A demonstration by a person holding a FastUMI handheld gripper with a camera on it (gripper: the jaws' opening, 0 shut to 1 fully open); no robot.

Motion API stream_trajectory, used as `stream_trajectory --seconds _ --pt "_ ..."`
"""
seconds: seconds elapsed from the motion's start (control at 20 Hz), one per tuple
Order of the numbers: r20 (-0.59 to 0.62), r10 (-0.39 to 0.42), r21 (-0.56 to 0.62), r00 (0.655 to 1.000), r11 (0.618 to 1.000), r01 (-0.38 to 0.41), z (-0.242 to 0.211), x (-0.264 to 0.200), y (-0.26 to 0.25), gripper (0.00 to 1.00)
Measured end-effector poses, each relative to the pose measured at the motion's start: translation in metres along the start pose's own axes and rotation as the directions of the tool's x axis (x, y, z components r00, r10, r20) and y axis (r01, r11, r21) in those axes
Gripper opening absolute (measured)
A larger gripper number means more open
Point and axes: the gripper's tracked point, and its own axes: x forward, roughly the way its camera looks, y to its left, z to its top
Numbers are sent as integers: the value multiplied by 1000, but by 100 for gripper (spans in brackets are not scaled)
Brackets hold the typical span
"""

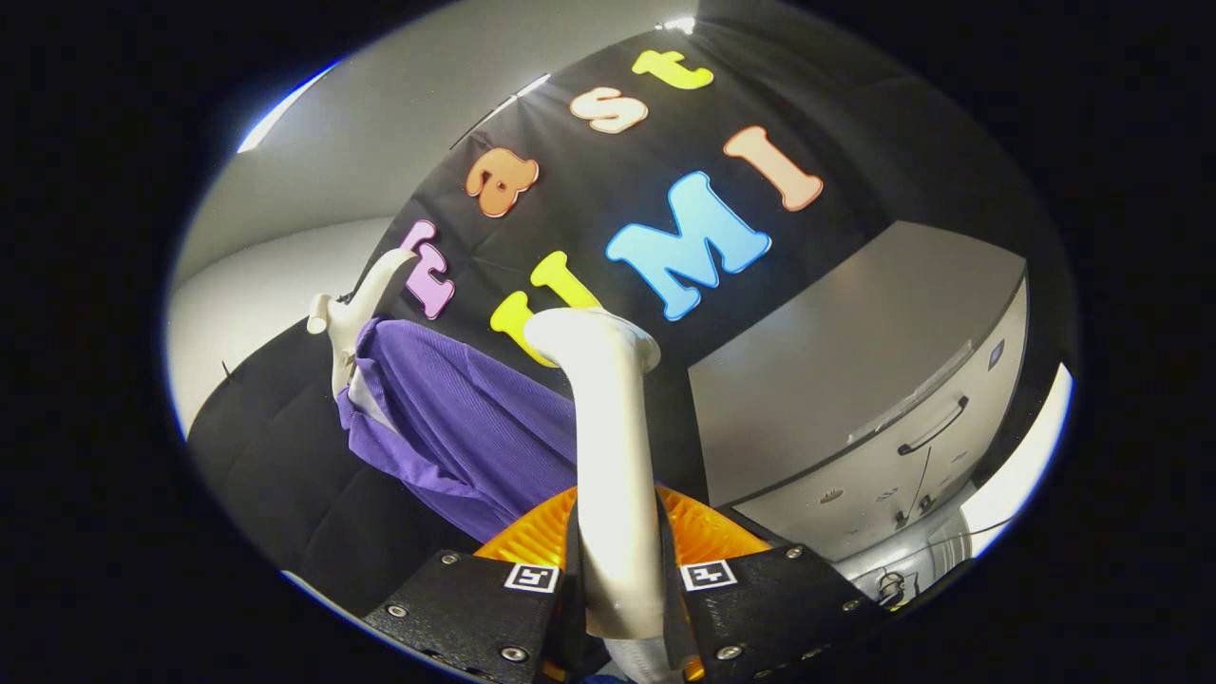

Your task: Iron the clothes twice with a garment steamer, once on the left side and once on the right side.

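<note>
- Hand-held gripper is clamped on the white steamer handle, both fingers pressing its sides.
- Steamer head points up, just beside the purple garment, which hangs on a white hanger against the black cloth wall.
- Can't tell if either pass is done; I'd guess the right side is the one in hand.
- Grey cabinet stands beyond, well apart.

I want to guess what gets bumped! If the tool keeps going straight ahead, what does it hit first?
Probably the hanging purple ribbed garment. The tool is shut on the cream plastic steamer handle, whose head points that way, though depth is hard to judge; the black cloth wall lies beyond.
</note>
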Motion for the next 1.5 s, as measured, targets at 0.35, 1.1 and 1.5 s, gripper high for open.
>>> stream_trajectory --seconds 0.35,1.1,1.5 --pt "160 1 -208 987 978 32 8 -14 56 32" --pt "468 27 -522 883 815 252 10 47 132 33" --pt "461 48 -640 886 710 294 -30 78 147 33"
